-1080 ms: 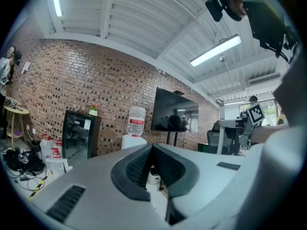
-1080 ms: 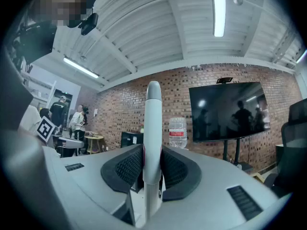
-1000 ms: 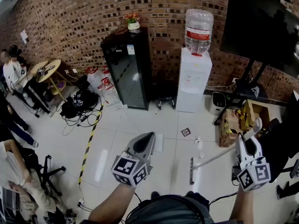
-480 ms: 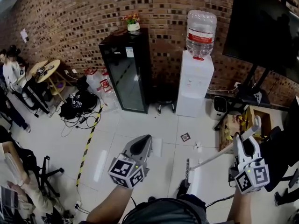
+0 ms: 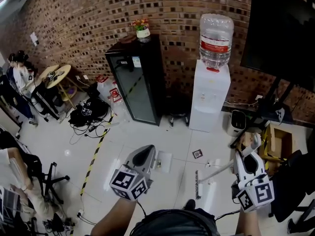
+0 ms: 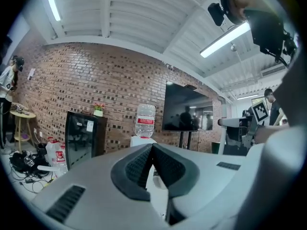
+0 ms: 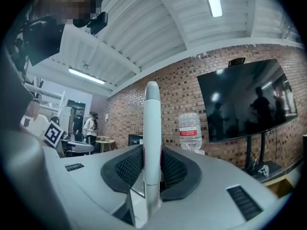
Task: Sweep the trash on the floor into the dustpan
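My right gripper (image 5: 245, 156) is shut on the white broom handle (image 5: 219, 170) at the lower right of the head view. The handle slants down to the dark brush head (image 5: 197, 184), which is on the floor. In the right gripper view the handle (image 7: 152, 128) stands upright between the pads of that gripper (image 7: 152, 166). Trash lies just beyond the brush: a small dark square (image 5: 197, 154) and white scraps (image 5: 209, 164). My left gripper (image 5: 147, 154) (image 6: 152, 150) is shut with nothing seen in it. Beside its tip is a pale rectangle (image 5: 165, 162); I cannot tell whether it is a dustpan.
Against the brick wall stand a black glass-door cabinet (image 5: 135, 77) and a white water dispenser (image 5: 209, 97). A TV on a stand (image 5: 285, 28) and a cardboard box (image 5: 276, 141) are at the right. Cables and bags (image 5: 86, 109), striped floor tape (image 5: 96, 151) and seated people (image 5: 17, 75) are at the left.
The head view has tilted, so the wall furniture sits lower in frame. My right gripper has shifted left and the brush head has slid a little nearer. The left gripper stays shut.
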`<state>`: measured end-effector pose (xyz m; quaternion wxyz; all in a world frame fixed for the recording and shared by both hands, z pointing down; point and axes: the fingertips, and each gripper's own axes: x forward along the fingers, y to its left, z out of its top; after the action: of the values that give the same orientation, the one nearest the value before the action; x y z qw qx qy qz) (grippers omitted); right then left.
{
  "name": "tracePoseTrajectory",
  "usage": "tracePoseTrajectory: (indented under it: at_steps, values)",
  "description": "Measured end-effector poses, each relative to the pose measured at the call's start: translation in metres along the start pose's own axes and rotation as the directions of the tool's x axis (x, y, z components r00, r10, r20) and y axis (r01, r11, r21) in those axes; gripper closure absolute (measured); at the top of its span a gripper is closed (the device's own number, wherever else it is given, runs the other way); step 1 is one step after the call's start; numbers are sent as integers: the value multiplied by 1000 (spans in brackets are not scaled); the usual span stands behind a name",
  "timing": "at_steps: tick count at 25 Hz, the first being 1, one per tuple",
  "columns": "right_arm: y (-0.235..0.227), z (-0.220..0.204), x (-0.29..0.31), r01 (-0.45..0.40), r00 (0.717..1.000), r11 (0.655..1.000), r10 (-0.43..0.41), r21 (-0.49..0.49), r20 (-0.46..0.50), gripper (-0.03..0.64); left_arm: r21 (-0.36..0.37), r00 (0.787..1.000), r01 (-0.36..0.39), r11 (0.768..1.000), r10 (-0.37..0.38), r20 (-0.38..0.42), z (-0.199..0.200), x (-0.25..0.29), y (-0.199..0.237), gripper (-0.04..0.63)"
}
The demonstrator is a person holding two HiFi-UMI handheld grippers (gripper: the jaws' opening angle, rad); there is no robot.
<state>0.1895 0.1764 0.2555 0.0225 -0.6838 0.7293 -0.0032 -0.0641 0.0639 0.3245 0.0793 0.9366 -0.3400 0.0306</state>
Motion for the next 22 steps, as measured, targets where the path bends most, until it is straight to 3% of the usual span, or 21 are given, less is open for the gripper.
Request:
tracePoseTrajectory:
  at_steps: [5,9,22]
  values:
    - [-51,-7,29,-27,1000,1000,28,13,-15,495,5,999,-42,999,42,-14,5,45,-12,591]
    - [-75,-24,54,1,999,1000,-1,22,-39,494,-7,998,-42,999,42,-47,-6,71,-5,591]
    - [-112,-59,155,192,979,981,-193,-25,-58,495,-24,995,87,996,-88,-51,-1,153,97,591]
